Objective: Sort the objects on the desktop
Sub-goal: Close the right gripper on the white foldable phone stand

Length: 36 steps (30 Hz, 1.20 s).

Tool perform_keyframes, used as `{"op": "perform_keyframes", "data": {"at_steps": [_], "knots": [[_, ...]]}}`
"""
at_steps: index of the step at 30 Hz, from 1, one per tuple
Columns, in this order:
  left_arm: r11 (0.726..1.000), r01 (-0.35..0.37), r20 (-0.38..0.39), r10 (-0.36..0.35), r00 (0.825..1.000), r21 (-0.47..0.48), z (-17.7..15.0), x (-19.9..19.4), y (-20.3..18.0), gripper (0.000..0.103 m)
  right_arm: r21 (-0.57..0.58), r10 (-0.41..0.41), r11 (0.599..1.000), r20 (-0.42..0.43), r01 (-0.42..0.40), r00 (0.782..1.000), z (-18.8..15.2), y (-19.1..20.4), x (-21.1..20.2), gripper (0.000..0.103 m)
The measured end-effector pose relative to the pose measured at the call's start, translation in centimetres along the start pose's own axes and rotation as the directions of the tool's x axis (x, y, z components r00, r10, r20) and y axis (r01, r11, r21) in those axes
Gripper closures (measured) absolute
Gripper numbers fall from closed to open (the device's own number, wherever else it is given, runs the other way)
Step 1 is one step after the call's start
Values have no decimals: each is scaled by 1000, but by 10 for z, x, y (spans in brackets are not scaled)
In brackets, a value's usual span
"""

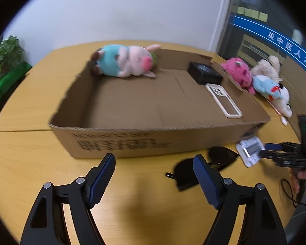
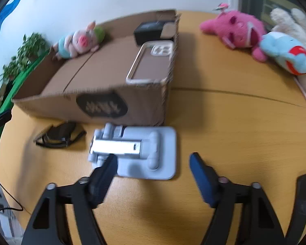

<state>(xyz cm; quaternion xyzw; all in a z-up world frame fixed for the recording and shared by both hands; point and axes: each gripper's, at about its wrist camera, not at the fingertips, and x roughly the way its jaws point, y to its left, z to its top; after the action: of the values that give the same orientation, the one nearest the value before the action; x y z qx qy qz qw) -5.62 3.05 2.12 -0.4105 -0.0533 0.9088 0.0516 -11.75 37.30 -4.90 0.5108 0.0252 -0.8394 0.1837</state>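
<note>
Right gripper (image 2: 153,163) hung half open over the grey phone stand (image 2: 140,153) before the cardboard box (image 2: 112,104), gripping nothing; we judged centring both pads on its base best. Left gripper (image 1: 153,175) gaped empty by the sunglasses (image 1: 204,163).

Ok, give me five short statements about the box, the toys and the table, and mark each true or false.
1. The pig plush lies inside the cardboard box. True.
2. The phone case lies on the table outside the box. False: it lies in the box, beside the black box.
3. The sunglasses lie on the table in front of the box. True.
4. The pink plush is in the box. False: it lies on the table beside it.
5. The left gripper holds the sunglasses. False: it is open and holds nothing.
</note>
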Motion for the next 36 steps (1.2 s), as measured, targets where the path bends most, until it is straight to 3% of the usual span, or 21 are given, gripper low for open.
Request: {"op": "perform_keyframes", "data": {"at_steps": [5,10,18,20,22,24,28,30,32,34,36], "knots": [[999,30,-7,-30,1000,30,-3,3,-24,24,-44,-13,999,6,13,1000,0,4,4,53],[997,49,-13,-48,999,62,-1,6,-44,24,-16,5,1000,26,-4,1000,-5,-6,-2,71],[986,138,-49,-134,990,91,2,15,-80,24,-18,11,1000,23,-10,1000,-18,-9,-10,72],[979,171,-68,-165,984,108,-1,18,-93,24,-27,17,1000,13,-16,1000,-24,-10,-15,78],[971,201,-88,-191,978,126,-5,24,-109,24,-34,18,999,9,-18,1000,-31,-11,-19,94],[962,233,-111,-218,970,145,-8,31,-123,24,-50,-17,999,-17,16,1000,-42,-12,-17,99],[953,260,-159,-235,959,157,-12,49,-143,24,5,19,1000,-19,-19,1000,-48,-20,-23,97],[949,284,-175,-259,950,137,-11,54,-146,24,34,12,999,24,-13,1000,-47,-27,-31,96],[948,295,-181,-271,946,122,-10,58,-148,24,48,14,999,42,-16,999,-43,-31,-37,89],[949,294,-190,-270,944,113,-9,63,-149,24,54,13,998,62,-16,998,-36,-33,-41,61],[951,290,-196,-265,944,112,-8,68,-151,24,61,16,998,88,-22,996,-27,-30,-42,43]]}}
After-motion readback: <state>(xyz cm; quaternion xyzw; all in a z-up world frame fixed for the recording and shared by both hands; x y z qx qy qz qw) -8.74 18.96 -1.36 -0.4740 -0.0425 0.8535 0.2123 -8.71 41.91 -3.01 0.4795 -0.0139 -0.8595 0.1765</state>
